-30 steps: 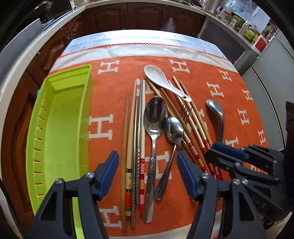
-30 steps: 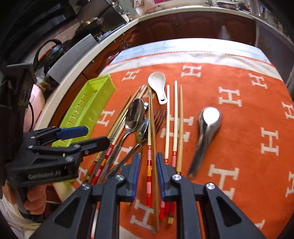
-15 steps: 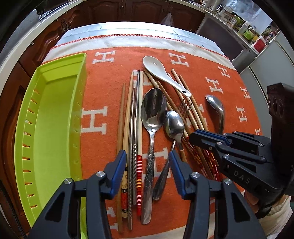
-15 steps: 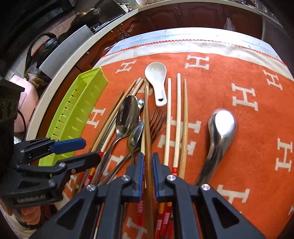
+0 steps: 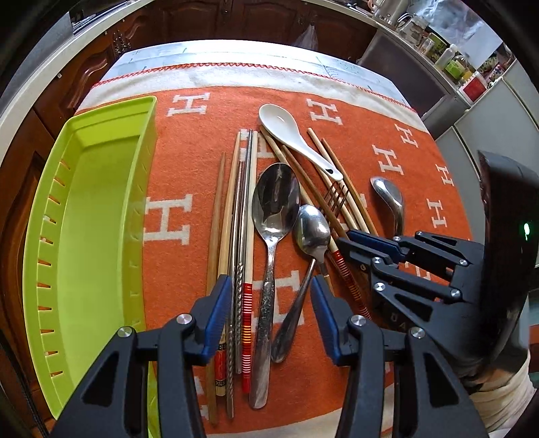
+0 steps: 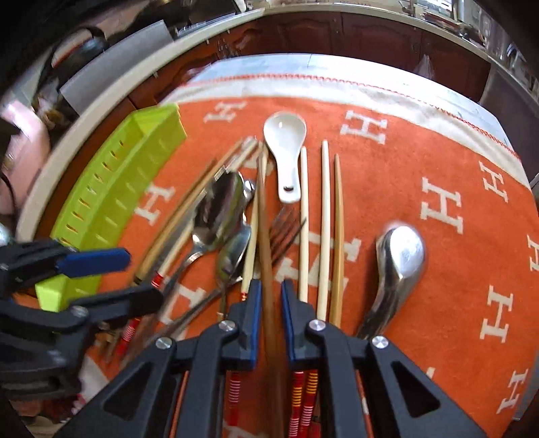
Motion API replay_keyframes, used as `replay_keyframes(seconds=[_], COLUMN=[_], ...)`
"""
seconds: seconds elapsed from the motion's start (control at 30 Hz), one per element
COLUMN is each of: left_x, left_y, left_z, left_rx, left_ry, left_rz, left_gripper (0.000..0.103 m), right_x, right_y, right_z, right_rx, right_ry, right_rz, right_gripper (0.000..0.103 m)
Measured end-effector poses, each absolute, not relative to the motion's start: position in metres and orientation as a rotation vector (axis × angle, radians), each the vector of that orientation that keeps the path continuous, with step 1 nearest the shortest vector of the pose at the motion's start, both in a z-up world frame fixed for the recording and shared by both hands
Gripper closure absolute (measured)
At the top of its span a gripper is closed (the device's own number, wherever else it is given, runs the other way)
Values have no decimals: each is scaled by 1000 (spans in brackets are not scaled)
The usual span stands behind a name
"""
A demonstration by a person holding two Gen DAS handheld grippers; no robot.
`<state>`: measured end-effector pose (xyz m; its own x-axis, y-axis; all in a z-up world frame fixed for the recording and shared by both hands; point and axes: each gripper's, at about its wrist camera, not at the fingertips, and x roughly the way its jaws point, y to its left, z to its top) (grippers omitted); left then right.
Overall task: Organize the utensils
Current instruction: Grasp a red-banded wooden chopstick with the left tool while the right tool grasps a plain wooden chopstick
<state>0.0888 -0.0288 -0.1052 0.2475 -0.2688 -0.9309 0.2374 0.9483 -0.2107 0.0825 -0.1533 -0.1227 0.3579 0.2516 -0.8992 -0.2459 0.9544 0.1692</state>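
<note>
Far left on the orange cloth (image 5: 188,168): green plastic tray (image 5: 91,242), slotted side walls, nothing in it. Writing: the cloth carries repeated white letters "H"; faint print on one chopstick handle by the left claw, too small to read. Right of the tray, all utensils lie loose on the cloth, handles toward the cameras: a bundle of wooden and metal chopsticks (image 5: 235,236), then a large steel spoon (image 5: 273,215), a smaller steel spoon (image 5: 311,232) touching its right side, a dark fork (image 5: 337,195) partly under crossed chopsticks, a white ceramic spoon (image 5: 289,134) lying over chopstick tips, and a short steel ladle spoon (image 5: 390,198) apart at the far right. Left gripper (image 5: 271,316): jaws about half open, straddling the handles of the chopstick bundle and both steel spoons; pads press on nothing. Right gripper (image 6: 269,303): jaws narrow, just parting slightly, with one brown wooden chopstick (image 6: 264,236) between the pads; whether the pads still press it I cannot tell. Red-banded chopstick ends (image 6: 303,390) lie under that claw. Dark wood cabinets (image 5: 235,23) stand behind the table.
</note>
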Motion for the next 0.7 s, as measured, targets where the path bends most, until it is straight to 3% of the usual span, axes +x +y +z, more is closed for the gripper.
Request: replay_keyframes(seconds=[0.1,0.17,0.43,0.53,0.7], left_x=[88,87,84,89,105], left_y=[-28,-28,-41,-50,-64], left_z=[-104,-102,-94,-99,-114], left_rx=[-32,-34,-92,-176,-319], left_ry=[1275,1274,1293,1354,1429], left_rz=[-347,-351,-440,-485,-458], left_gripper=[56,56,57,69,77], right_x=[81,82,68,58,48], right_y=[-151,-157,-210,-229,-240], right_z=[-123,-122,-99,-94,-89], right_rx=[-24,29,337,401,446], right_ry=[1152,1158,1127,1109,1093], right_rz=[314,322,379,367,345], right_gripper=[92,96,96,96,96])
